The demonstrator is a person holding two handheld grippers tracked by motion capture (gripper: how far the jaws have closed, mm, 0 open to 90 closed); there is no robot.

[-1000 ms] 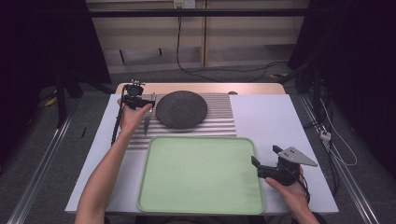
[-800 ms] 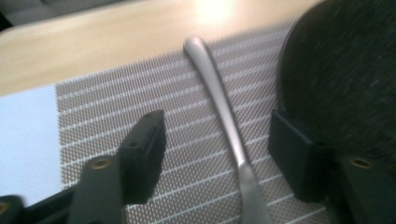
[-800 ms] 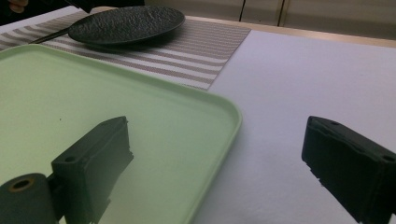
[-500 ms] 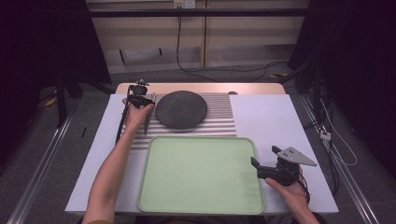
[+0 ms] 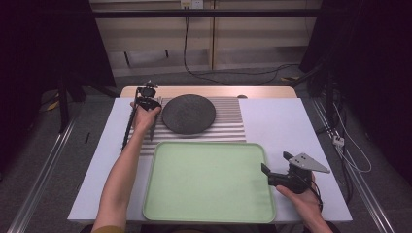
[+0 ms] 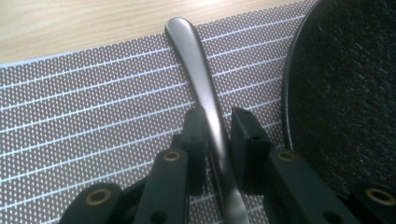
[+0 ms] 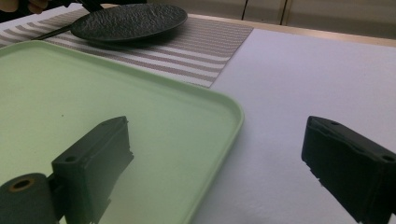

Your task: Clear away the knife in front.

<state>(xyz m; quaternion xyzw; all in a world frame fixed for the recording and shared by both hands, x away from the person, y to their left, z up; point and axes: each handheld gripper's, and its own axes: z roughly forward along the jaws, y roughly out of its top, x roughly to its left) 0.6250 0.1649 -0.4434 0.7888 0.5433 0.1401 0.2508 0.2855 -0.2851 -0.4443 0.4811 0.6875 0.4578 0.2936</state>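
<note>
While my left gripper [image 6: 217,140] has been closing, its jaws now pinch the metal utensil handle [image 6: 198,79] on the striped placemat [image 6: 93,116], beside the black plate [image 6: 345,93] | right gripper [image 7: 219,163] wide open, holding nothing, over the green tray [image 7: 140,116] edge on the bench [image 7: 303,79] | I read no writing.

We see a dull grey metal utensil handle [image 6: 201,88] lying flat on the striped placemat [image 6: 93,116] — just beside the black plate [image 6: 345,88] — its working end hidden, perhaps a spoon.
</note>
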